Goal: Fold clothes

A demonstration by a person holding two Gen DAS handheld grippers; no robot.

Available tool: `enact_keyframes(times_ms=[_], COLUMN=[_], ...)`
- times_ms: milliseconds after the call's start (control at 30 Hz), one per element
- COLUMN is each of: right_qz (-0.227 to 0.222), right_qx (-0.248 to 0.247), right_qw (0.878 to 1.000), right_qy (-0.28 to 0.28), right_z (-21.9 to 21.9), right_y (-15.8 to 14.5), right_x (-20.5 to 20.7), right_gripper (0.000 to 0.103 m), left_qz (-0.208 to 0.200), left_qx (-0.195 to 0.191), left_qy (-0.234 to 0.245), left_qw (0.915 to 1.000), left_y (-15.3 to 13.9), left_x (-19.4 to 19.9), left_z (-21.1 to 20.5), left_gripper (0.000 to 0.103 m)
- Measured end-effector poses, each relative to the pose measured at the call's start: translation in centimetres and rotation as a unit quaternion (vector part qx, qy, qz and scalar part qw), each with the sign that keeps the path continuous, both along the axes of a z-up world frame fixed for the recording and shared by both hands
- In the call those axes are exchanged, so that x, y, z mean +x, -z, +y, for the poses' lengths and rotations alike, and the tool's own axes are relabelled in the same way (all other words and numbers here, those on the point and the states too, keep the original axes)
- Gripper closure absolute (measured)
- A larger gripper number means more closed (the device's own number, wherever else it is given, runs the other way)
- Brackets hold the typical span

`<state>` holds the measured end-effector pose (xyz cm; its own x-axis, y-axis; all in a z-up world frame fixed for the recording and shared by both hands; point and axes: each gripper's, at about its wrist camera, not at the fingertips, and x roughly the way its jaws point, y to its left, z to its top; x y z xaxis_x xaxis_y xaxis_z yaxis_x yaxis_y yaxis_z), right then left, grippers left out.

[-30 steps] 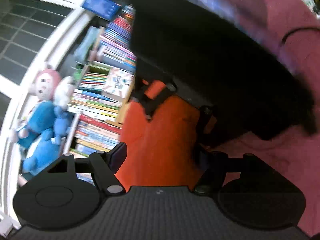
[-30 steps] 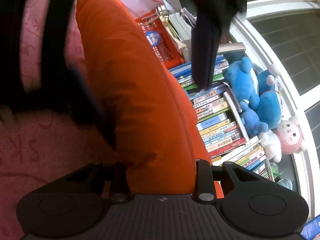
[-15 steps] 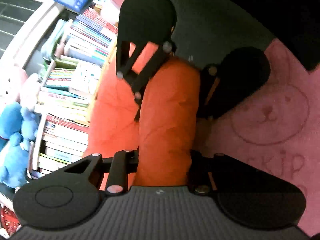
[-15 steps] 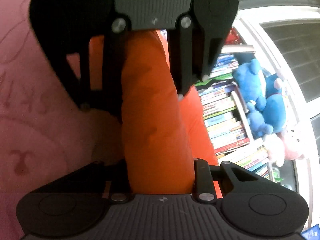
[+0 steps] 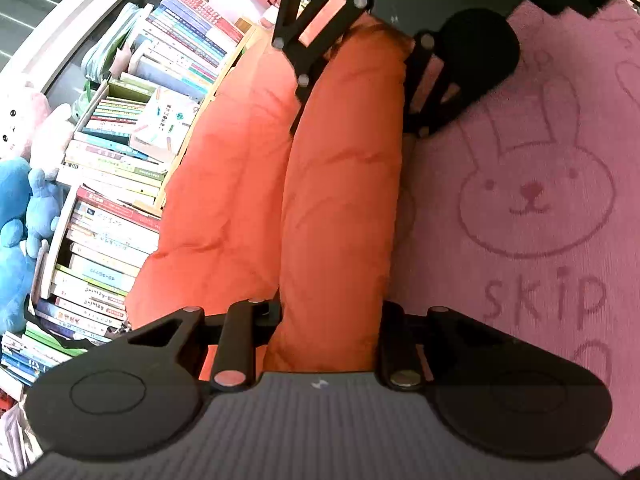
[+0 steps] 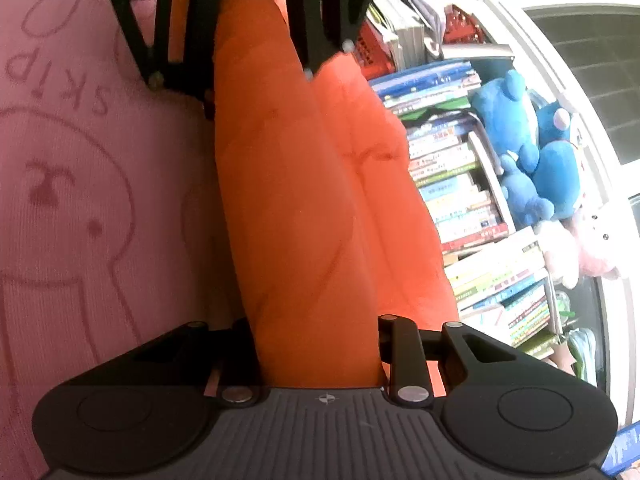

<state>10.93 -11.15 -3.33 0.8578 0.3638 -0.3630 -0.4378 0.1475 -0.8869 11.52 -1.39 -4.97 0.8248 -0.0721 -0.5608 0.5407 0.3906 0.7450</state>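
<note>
**A:** How far along are you looking?

**B:** Partway, I'd judge. You are holding the orange garment (image 5: 340, 208) bunched into a long ridge along the edge of the pink bunny-print surface (image 5: 536, 200) nearest the books (image 5: 112, 216); a flat, finished fold is not showing yet.

**A:** And the grip?

**B:** Your left gripper (image 5: 332, 320) is pinching one end of the ridge, nearly closed on the cloth. Your right gripper (image 6: 316, 344) is clamping the other end. They are facing each other along the ridge, both tilting slightly downward.
</note>
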Motion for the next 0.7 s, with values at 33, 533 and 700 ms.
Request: enact_keyframes(times_ms=[33, 533, 700], right_qz=[0.000, -0.002, 0.046], right_qx=[-0.002, -0.020, 0.008], right_qw=[1.000, 0.994, 0.992], right_qy=[0.003, 0.104, 0.115], right_z=[-0.2, -6.0, -6.3], right_y=[0.0, -0.8, -2.3], right_x=[0.0, 1.6, 1.3], right_gripper=[0.074, 0.074, 0.076], left_qz=[0.000, 0.005, 0.046], left_qx=[-0.001, -0.010, -0.058], left_qy=[-0.001, -0.031, -0.064], left_qw=[1.0000, 0.9995, 0.9952], left_y=[0.0, -0.7, -2.9], left_x=[0.0, -2.4, -1.7], left_z=[0.2, 0.2, 1.3], left_gripper=[0.081, 0.081, 0.081])
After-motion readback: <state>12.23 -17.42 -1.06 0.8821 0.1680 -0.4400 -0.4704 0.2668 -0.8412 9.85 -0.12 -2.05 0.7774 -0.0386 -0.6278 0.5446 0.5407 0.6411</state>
